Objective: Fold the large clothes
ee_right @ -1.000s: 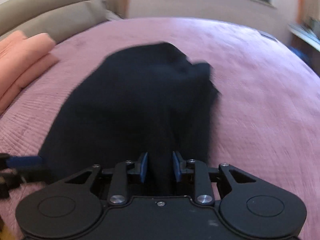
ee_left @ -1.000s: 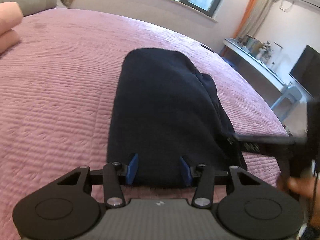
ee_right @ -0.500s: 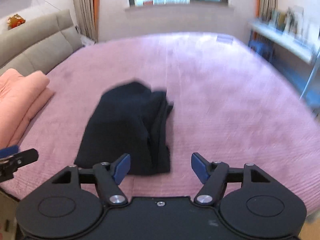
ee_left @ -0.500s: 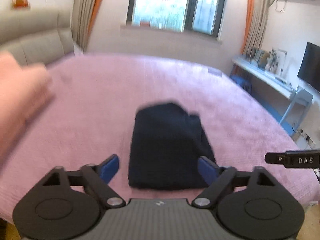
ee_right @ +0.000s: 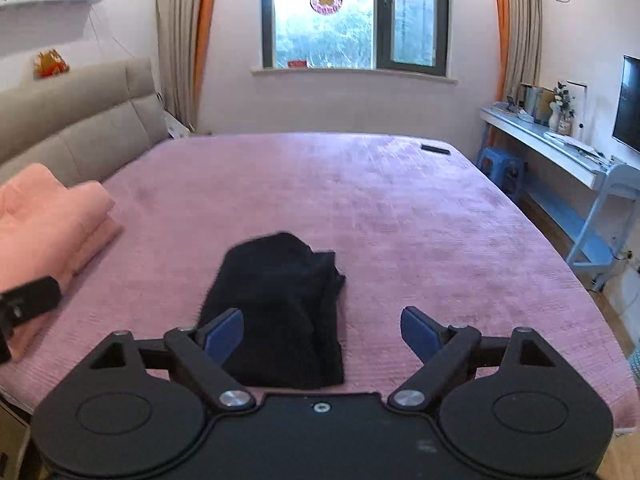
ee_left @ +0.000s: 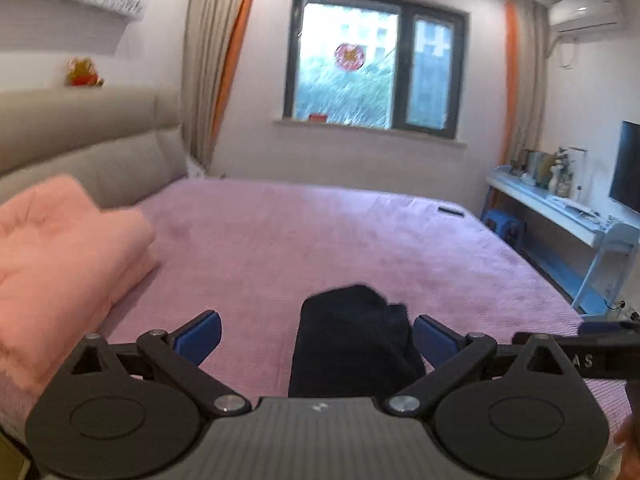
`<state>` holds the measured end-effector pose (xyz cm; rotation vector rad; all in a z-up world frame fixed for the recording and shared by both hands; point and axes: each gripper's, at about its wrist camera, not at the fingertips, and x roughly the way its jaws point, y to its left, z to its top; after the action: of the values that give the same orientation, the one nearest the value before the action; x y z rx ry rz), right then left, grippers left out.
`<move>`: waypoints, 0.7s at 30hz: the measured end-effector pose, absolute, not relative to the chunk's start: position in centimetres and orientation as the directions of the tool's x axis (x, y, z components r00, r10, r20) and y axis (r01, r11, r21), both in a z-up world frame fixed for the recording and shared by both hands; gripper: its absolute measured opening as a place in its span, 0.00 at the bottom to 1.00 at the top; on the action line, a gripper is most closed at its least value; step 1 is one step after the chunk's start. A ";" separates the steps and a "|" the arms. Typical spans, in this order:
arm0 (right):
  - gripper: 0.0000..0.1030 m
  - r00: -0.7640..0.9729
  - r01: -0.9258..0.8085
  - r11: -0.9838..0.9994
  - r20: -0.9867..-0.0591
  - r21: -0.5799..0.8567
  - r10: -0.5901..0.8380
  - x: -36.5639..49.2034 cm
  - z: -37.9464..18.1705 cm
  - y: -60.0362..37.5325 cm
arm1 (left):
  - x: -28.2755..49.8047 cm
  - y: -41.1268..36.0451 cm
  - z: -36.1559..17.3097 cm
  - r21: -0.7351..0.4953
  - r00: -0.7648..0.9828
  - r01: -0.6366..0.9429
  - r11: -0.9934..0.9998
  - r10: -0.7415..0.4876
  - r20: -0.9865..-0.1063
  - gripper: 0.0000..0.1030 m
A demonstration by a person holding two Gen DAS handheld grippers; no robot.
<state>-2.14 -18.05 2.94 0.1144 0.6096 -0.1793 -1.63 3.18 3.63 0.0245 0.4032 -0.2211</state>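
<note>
The black garment [ee_right: 280, 312] lies folded into a narrow, long bundle near the close edge of the pink bed [ee_right: 400, 208] — layers stacked along its right side. Left gripper [ee_left: 316, 336] and right gripper [ee_right: 322, 330] both gape wide above it, holding nothing.

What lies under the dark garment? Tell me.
The dark garment lies folded on the pink bedspread, which shows all around it. Anything between its layers is covered.
</note>
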 end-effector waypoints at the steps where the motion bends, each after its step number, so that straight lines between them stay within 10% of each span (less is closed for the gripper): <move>1: 0.99 0.796 0.200 0.978 -0.591 0.057 -0.128 -1.9 2.4 -18.1 | -1.5 3.3 3.3 -0.032 0.890 0.213 0.977 -0.207 -0.407 1.00; 21: 0.99 0.745 0.214 0.973 -0.659 0.091 -0.102 -0.9 -0.2 -18.6 | 0.8 2.0 -0.5 -0.001 0.824 0.228 0.974 -0.194 -0.533 1.00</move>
<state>-0.86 -18.65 -0.19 0.1647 0.7104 -0.1738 0.78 2.03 -0.52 0.0634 0.5600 -0.2243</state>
